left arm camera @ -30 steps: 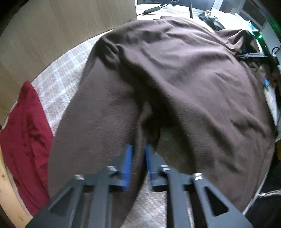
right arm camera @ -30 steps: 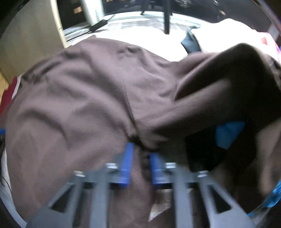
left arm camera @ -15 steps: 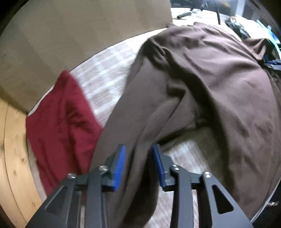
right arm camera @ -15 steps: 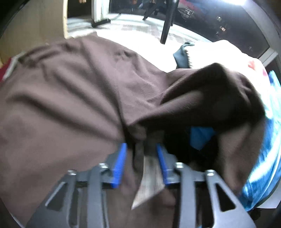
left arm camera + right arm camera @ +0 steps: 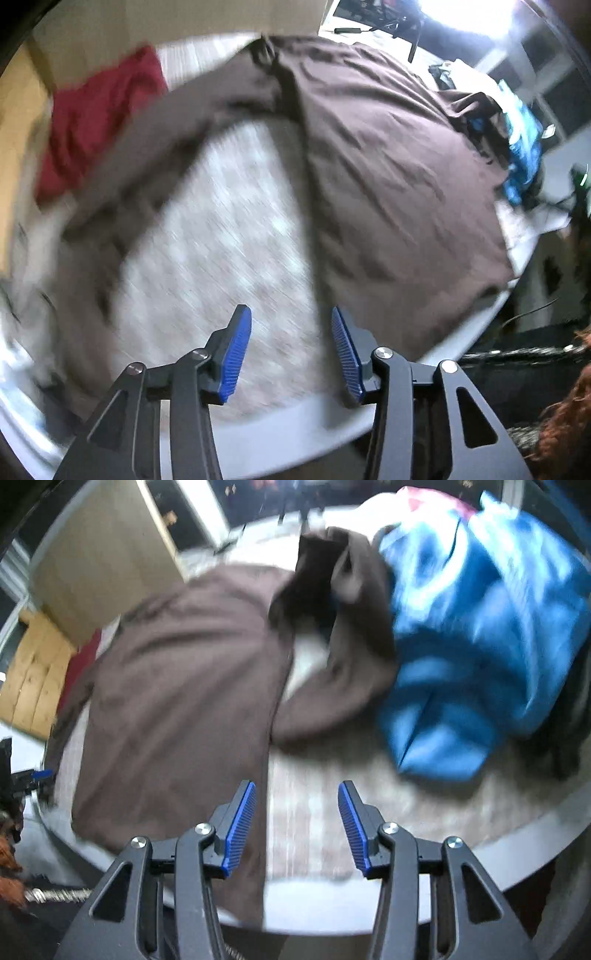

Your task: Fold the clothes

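Note:
A large brown garment (image 5: 388, 155) lies spread over the patterned bed cover (image 5: 221, 240); its sleeve (image 5: 147, 147) trails off to the left. My left gripper (image 5: 291, 347) is open and empty above the bare cover near the front edge. In the right wrist view the brown garment (image 5: 177, 686) fills the left half, its other sleeve (image 5: 347, 657) bunched beside a blue garment (image 5: 461, 646). My right gripper (image 5: 297, 823) is open and empty, over the garment's hem edge and the cover (image 5: 306, 794).
A red garment (image 5: 96, 118) lies at the far left by a wooden panel (image 5: 166, 29). Blue clothes (image 5: 524, 147) are piled at the right. The bed's pale front edge (image 5: 295, 424) runs just under the fingers. Wood flooring (image 5: 33, 672) shows at the left.
Both grippers have opened and let go of the brown garment, then pulled back toward the bed's front edge. The garment now lies flatter, with both sleeves spread outward.

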Available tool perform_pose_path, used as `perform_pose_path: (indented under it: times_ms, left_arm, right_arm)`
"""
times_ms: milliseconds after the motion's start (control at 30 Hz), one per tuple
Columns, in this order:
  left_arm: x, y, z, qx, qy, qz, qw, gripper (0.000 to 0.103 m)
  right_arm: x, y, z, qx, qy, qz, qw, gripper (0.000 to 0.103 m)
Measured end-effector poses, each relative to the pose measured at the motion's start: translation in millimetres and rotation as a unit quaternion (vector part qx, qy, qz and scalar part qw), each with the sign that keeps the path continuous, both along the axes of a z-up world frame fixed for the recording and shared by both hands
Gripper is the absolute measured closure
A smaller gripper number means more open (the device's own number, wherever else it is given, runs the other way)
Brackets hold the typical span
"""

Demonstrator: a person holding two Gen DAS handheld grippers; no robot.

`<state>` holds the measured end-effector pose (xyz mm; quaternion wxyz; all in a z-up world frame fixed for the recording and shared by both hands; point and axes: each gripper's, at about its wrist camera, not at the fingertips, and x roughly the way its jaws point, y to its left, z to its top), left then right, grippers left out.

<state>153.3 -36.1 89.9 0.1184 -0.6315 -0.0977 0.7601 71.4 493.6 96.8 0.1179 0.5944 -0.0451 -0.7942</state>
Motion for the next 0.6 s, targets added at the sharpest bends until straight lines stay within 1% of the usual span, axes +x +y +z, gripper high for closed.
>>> perform_pose_path:
  times_ms: [67,167,200,233,267,300,333,400,433,467,500,533,567,600]
  left_arm:
    - [8,20,-20,0.011,-0.019,-0.014,0.9997,0.059]
    - [23,41,-36,0.027,-0.031,-0.021,0.9989,0.059]
    - [28,45,-40,0.024,-0.032,-0.019,0.999,0.059]
    - [29,46,-41,0.021,-0.03,-0.016,0.9992,0.059]
    - [30,46,-42,0.019,-0.028,-0.012,0.9994,0.06]
    - [31,46,-41,0.023,-0.025,-0.006,0.9994,0.059]
    - [33,45,-41,0.033,-0.026,-0.002,0.9991,0.06]
    - [35,48,-40,0.034,-0.021,-0.004,0.9992,0.061]
    - [36,50,-40,0.029,-0.017,-0.008,0.9994,0.067]
    - [36,51,-39,0.025,-0.015,-0.012,0.9995,0.093]
    - [35,51,-40,0.028,-0.02,-0.014,0.9993,0.096]
    - [35,50,-39,0.03,-0.022,-0.013,0.9992,0.096]
    - [34,50,-38,0.032,-0.023,-0.012,0.9992,0.097]
    - [35,50,-31,0.028,-0.019,-0.013,0.9993,0.097]
  right_arm:
    - [13,-10,-21,-0.002,-0.027,0.011,1.0,0.057]
    - [33,-25,-47,-0.001,-0.063,0.028,0.998,0.057]
    - [39,-29,-54,0.003,-0.071,0.035,0.997,0.057]
    - [42,-32,-58,0.014,-0.074,0.041,0.996,0.056]
    - [44,-36,-58,0.02,-0.071,0.047,0.996,0.05]
    - [46,-39,-58,0.026,-0.068,0.052,0.996,0.048]
    - [48,-42,-58,0.032,-0.065,0.057,0.996,0.048]
    - [55,-52,-59,0.038,-0.06,0.079,0.994,0.048]
    - [58,-57,-60,0.044,-0.056,0.093,0.993,0.048]
    - [61,-62,-61,0.05,-0.053,0.107,0.992,0.055]
    - [64,-68,-62,0.055,-0.05,0.12,0.99,0.089]
    - [63,-69,-62,0.055,-0.057,0.126,0.989,0.097]
    - [63,-71,-62,0.055,-0.063,0.132,0.988,0.098]
    - [62,-68,-56,0.057,-0.06,0.132,0.988,0.098]
